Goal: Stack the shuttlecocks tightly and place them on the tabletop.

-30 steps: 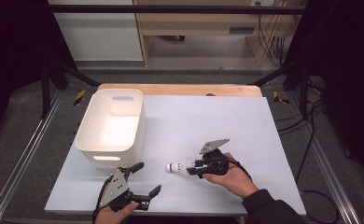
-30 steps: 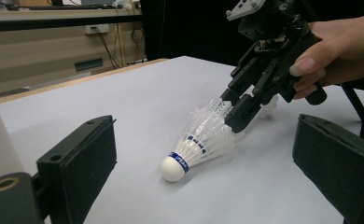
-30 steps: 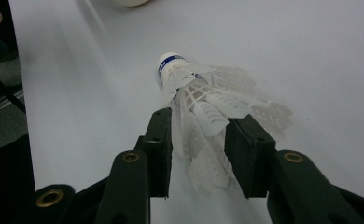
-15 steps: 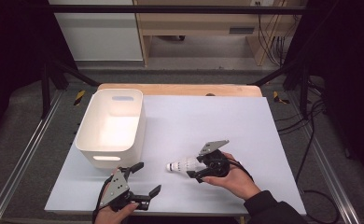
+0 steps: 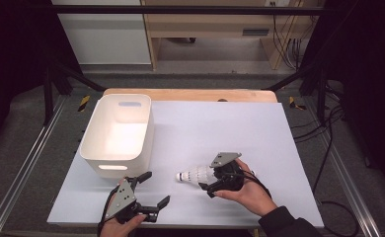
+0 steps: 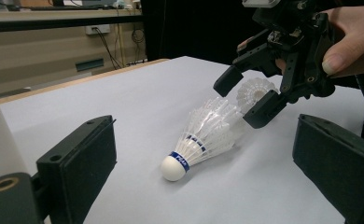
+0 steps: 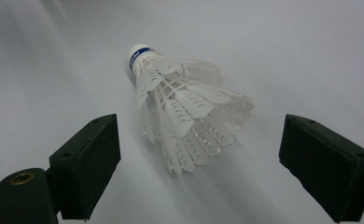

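Shuttlecock [image 5: 193, 174] lying on its side on the pale table sheet [image 5: 220, 128], cork head toward the white bin [image 5: 116, 131], feather skirt toward the right gripper [image 5: 211, 181]; same shuttlecock [image 6: 203, 135] in the left gripper view, cork [image 6: 173, 167] down on the sheet, skirt flaring up and away; also in the right gripper view [image 7: 185, 107], skirt end nearest the camera. Right gripper jaws apart, just been opening, skirt end between them but no pad pressing on it. Left gripper [image 5: 153, 190] resting near the front table edge, jaws wide apart, nothing between them, aimed at the shuttlecock from close by. Judged very light, so liable to skid or roll on the smooth sheet at the slightest nudge. Skirt judged thin, springy and fragile: likely to buckle or crack under a hard squeeze. Cork judged firm, rounded and somewhat slippery, with little flat area for the pads. Best hold judged to be at the banded neck just behind the cork, where the stems gather and stiffen; failing that, across the skirt with minimum closing force. Approach low and level, pads either side, closing slowly to avoid flicking it away
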Available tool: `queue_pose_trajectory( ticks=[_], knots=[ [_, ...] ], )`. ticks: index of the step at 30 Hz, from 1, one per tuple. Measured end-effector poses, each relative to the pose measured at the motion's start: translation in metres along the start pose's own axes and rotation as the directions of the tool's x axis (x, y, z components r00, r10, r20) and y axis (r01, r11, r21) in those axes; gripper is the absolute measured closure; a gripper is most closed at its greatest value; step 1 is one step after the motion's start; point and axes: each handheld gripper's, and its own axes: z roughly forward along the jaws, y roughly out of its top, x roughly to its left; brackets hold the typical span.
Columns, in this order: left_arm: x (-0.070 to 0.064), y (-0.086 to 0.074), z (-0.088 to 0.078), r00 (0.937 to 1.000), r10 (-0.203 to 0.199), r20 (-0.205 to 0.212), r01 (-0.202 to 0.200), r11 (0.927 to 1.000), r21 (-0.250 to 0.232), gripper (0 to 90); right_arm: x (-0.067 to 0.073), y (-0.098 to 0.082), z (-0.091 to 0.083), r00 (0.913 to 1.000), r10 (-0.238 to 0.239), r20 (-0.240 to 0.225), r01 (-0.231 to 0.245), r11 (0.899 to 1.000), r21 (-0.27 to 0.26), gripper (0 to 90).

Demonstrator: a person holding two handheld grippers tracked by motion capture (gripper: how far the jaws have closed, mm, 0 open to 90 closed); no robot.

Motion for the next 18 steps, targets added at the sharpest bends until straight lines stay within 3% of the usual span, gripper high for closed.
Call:
queue_pose_trajectory(
  ticks=[7,18],
  knots=[
    [0.001,0.000,0.000,1.0000,0.000,-0.001,0.000,1.0000,0.000,5.9,0.000,0.001,-0.011,0.9976,-0.042,0.055,0.043,0.999,-0.004,11.6],
    [0.001,0.000,0.000,1.0000,0.001,-0.002,-0.001,1.0000,-0.003,5.7,0.000,0.001,-0.024,0.9924,-0.073,0.100,0.074,0.997,-0.010,11.3]
  ],
)
